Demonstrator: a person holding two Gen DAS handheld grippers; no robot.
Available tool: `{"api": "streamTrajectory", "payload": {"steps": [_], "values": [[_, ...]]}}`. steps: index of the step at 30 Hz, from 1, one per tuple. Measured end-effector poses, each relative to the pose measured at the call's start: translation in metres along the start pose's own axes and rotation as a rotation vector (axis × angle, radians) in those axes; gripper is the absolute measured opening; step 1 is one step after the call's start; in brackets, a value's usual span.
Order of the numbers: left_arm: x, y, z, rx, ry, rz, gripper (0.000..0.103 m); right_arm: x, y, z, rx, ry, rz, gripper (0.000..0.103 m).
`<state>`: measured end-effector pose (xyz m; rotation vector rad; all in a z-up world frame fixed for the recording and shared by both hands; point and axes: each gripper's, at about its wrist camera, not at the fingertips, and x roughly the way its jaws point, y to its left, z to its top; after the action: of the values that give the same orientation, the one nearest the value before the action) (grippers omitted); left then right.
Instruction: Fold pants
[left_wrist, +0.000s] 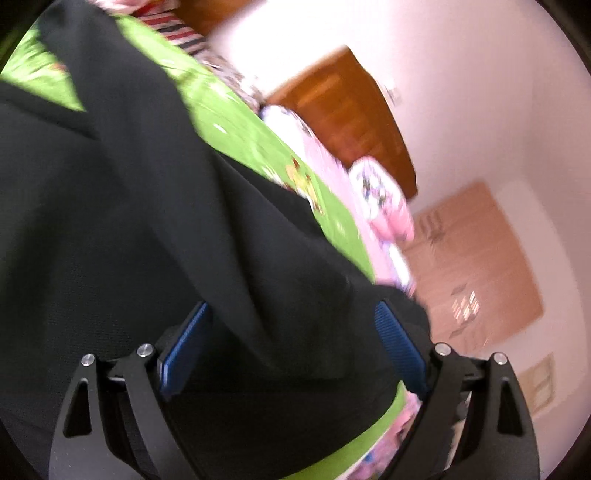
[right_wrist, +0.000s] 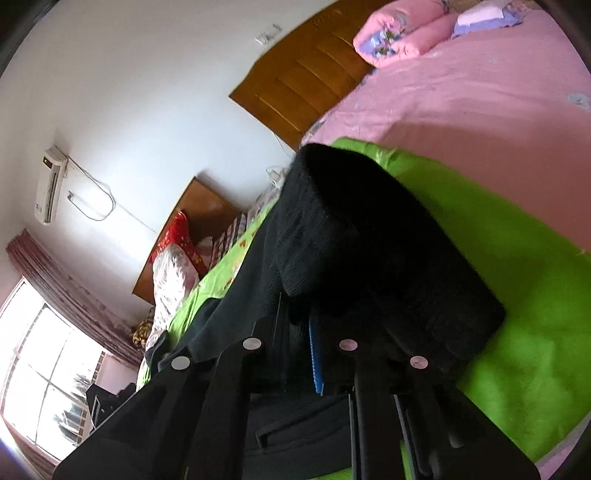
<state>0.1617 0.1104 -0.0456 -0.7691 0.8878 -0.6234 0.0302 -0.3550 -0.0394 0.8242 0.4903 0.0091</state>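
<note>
Your left hand-held gripper (left_wrist: 291, 343) was wide open around the black pants (left_wrist: 147, 221), not pinching. Your right hand-held gripper (right_wrist: 314, 354) looked closed on them. The pants lay partly folded on the green blanket (right_wrist: 517, 295); more folding was left.

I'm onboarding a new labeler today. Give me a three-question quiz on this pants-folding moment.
1. True or false: the left gripper has its jaws spread wide, with black pants fabric between its pads.
2. What colour is the sheet under the pants?
A. blue
B. bright green
C. white
3. Fill in: the right gripper is ____ on the pants.

Key: 1 true; 2 B; 3 shut.
</note>
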Motion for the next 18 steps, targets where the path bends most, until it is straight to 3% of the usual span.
{"api": "streamTrajectory", "payload": {"steps": [5,7,9,12,14,15,18], "values": [[-0.002,0.013,0.014,-0.048,-0.009,0.050,0.089,0.001,0.008,-0.003,-0.031,-0.015,-0.003,0.013],[0.007,0.007,0.020,-0.023,-0.002,0.137,0.087,0.000,0.008,0.001,-0.030,-0.014,0.006,0.013],[0.016,-0.001,0.029,-0.004,0.012,0.208,0.078,-0.002,0.007,0.002,-0.031,-0.014,0.011,0.013],[0.024,0.003,0.042,-0.078,0.040,0.217,0.068,-0.003,0.005,0.004,-0.023,-0.017,0.020,0.013],[0.023,0.002,0.043,-0.063,0.034,0.251,0.038,-0.003,0.002,0.004,-0.012,-0.020,0.024,0.013],[0.022,0.001,0.043,-0.049,0.024,0.274,0.016,-0.002,0.002,0.005,-0.009,-0.020,0.025,0.013],[0.010,0.003,0.037,-0.031,-0.027,0.277,0.009,-0.003,0.002,0.004,-0.012,-0.022,0.029,0.013]]}}
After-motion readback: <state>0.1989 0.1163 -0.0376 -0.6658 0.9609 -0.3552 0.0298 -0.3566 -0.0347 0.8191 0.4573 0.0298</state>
